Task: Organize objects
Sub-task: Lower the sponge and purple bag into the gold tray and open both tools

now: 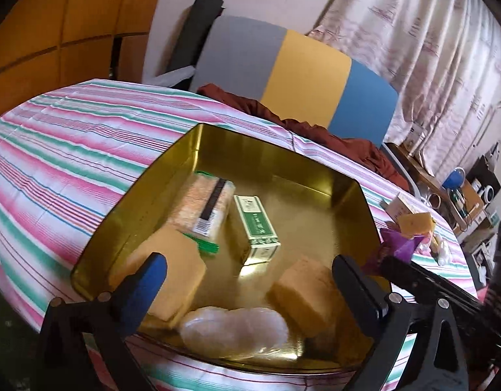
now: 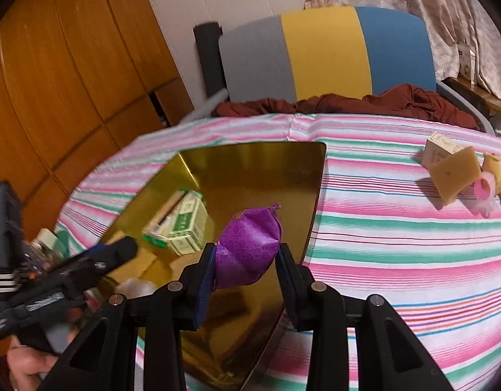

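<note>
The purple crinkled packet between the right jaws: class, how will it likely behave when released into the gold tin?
The purple crinkled packet dents where gripped, so probably soft and light. It bulges like a pillow, so it should flop, not roll, in the gold tin.

Domestic room, likely a bedroom or living space. Evidence: striped cloth (image 2: 397, 228) over the work surface, patterned curtains (image 1: 429, 32), wooden wardrobe panels (image 2: 54, 81), upholstered tricolour chair (image 2: 325, 52) with rumpled brown garment (image 2: 397, 101), cluttered side shelf (image 1: 465, 195).
</note>
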`<state>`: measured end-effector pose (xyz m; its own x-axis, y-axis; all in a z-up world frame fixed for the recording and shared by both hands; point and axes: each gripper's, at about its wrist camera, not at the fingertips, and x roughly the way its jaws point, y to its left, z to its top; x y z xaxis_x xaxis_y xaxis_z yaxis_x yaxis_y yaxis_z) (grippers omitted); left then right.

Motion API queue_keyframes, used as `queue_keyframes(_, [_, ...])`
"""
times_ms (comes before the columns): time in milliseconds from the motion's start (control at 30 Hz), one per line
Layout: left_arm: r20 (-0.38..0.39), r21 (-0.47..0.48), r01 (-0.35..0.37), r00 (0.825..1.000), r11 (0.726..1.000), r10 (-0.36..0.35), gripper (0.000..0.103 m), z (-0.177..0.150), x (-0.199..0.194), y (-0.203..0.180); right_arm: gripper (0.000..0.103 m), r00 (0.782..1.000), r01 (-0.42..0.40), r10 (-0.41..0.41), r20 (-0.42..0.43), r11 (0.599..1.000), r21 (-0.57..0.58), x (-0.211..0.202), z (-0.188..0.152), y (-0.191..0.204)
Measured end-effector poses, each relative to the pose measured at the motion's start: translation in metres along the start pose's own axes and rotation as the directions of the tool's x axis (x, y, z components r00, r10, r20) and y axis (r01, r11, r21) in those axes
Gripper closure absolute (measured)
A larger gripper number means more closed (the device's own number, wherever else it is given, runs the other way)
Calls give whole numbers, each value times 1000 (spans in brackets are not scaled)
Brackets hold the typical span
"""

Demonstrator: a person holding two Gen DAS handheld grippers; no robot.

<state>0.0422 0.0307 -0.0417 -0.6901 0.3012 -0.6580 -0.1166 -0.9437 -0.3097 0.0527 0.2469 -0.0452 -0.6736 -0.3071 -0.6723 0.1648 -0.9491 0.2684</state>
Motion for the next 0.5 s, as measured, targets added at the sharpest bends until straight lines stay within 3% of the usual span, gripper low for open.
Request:
queue_keyframes(233, [1, -23, -12, 1000, 1000, 12, 0, -1, -2, 8, 65, 999, 38, -39, -28, 998, -45, 18, 5, 5])
queue_keyframes(300, [0, -22, -12, 1000, 1000, 12, 0, -1, -3, 7, 59, 998, 51, -52, -38, 998, -40, 22, 6, 4])
queue_keyframes(500, [-2, -17, -7, 1000, 1000, 7, 0, -2, -3, 4, 58, 998, 57, -57, 25, 998, -8, 7, 6, -1])
